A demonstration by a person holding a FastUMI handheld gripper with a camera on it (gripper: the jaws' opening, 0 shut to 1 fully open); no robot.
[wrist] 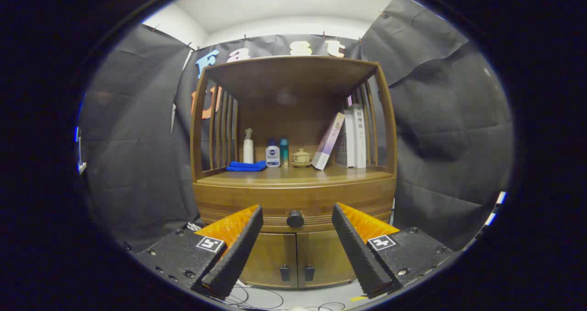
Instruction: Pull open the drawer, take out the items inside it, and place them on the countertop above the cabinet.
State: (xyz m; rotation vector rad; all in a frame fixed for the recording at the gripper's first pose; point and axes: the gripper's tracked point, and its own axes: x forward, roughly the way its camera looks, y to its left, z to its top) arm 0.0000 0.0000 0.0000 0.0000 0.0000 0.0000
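A wooden cabinet [293,196] stands ahead of me. Its drawer [247,206] is closed, with a dark round knob [295,219] at the middle of its front. My gripper [297,212] is open, and the knob sits between the two fingertips but some way beyond them. Nothing is held. The countertop [293,175] above the drawer is a wooden shelf under a wooden roof. What lies inside the drawer is hidden.
On the countertop stand a folded blue cloth [246,166], a white pump bottle [248,147], a small white bottle [273,154], a teal bottle [284,151], a small lidded pot [301,157] and leaning books [348,139]. Two lower doors [296,256] sit under the drawer. Cables [257,297] lie on the floor.
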